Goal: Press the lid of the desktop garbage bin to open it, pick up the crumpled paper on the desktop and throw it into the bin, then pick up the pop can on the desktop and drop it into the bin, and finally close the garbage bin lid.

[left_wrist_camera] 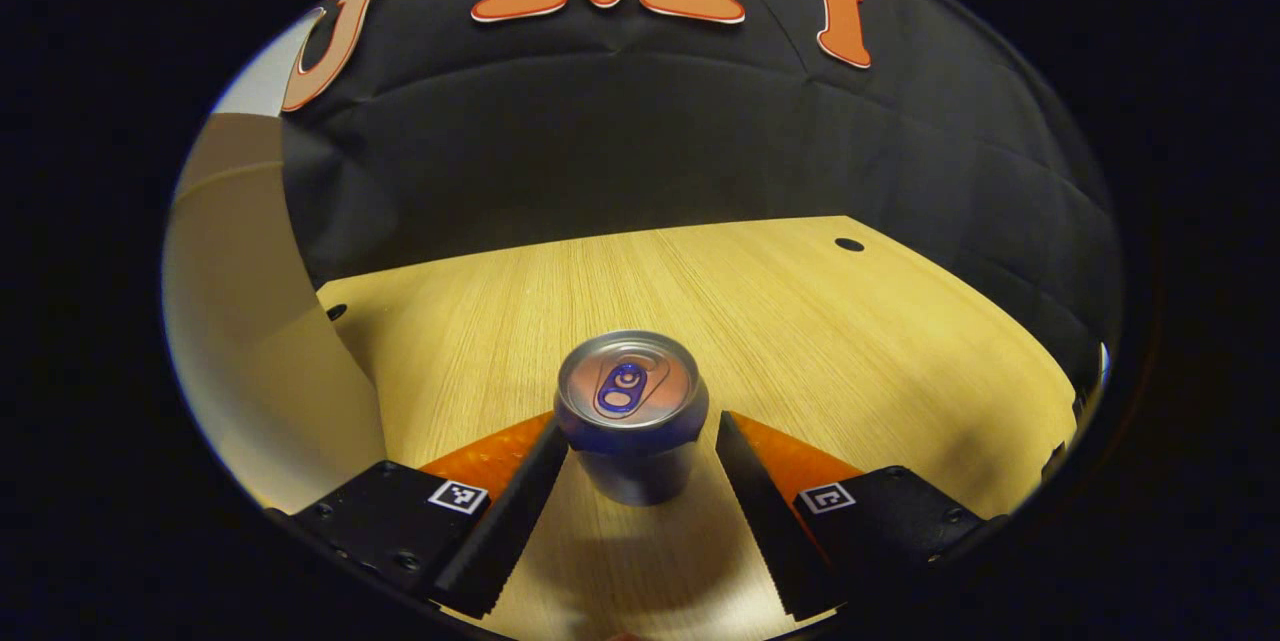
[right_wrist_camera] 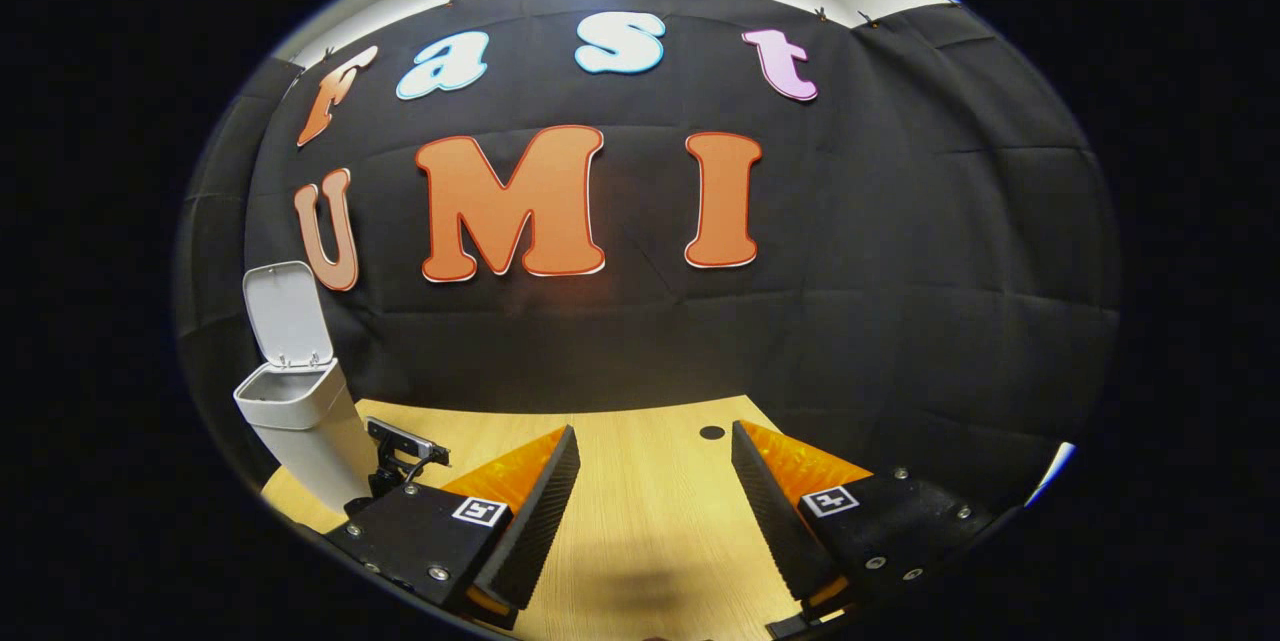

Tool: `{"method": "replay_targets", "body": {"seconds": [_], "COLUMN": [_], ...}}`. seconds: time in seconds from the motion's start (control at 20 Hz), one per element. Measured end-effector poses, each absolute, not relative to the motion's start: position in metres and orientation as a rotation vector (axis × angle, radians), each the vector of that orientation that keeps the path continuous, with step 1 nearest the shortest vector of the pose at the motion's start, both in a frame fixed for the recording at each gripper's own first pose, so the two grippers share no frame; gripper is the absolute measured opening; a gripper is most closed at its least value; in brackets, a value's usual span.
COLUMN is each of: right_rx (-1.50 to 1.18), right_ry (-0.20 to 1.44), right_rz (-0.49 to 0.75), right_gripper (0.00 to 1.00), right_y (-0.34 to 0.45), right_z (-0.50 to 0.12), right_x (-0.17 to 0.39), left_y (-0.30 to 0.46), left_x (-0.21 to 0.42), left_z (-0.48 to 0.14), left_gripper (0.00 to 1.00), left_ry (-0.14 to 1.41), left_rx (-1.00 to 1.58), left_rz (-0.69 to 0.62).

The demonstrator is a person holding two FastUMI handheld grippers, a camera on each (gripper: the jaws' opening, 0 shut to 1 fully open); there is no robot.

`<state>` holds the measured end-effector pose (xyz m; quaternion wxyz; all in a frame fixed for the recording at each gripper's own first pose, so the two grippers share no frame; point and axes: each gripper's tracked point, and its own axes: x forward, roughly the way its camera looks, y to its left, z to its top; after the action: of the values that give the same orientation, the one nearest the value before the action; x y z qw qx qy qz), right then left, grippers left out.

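In the left gripper view a silver pop can (left_wrist_camera: 632, 391) with a blue pull tab stands upright on the wooden table (left_wrist_camera: 800, 321). My left gripper (left_wrist_camera: 638, 419) is open and straddles it, one finger on each side of the can's body with small gaps. In the right gripper view the white garbage bin (right_wrist_camera: 300, 411) stands at the far left with its lid (right_wrist_camera: 285, 313) raised upright. My right gripper (right_wrist_camera: 654, 429) is open over bare table with nothing between its fingers. Part of the left gripper (right_wrist_camera: 405, 449) shows just right of the bin.
A pale smooth surface (left_wrist_camera: 250, 341) rises close on the left in the left gripper view. The black cloth wall closes off the table's far edge. Small round holes (left_wrist_camera: 849, 244) (right_wrist_camera: 712, 432) mark the tabletop near the back.
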<state>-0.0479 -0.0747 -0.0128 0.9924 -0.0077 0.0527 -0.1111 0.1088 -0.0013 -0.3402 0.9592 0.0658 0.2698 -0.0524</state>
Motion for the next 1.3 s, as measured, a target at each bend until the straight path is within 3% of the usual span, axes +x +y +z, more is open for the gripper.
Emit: {"method": "replay_targets", "body": {"seconds": [0.1,0.25,0.75,1.3], "right_rx": [-0.02,-0.016,0.008,0.023], "right_ry": [0.121,0.126,0.124,0.099], "right_rz": [-0.223,-0.221,-0.19,-0.143], "right_gripper": [0.91,0.91,0.91,0.92], "right_y": [-0.075,-0.074,-0.06,-0.051], "right_z": [-0.017,-0.019,-0.027,-0.032], "right_x": [-0.049,-0.047,-0.037,-0.024], "left_y": [0.0,0.003,-0.003,-0.009], "left_x": [0.114,0.114,0.083,0.026], "left_z": [-0.346,-0.345,-0.283,-0.148], "left_gripper": [0.97,0.84,0.82,0.8], "left_ry": [0.558,0.559,0.474,0.249], "left_rx": [0.126,0.17,0.171,0.137], "left_rz": [-0.095,-0.098,-0.111,-0.092]}}
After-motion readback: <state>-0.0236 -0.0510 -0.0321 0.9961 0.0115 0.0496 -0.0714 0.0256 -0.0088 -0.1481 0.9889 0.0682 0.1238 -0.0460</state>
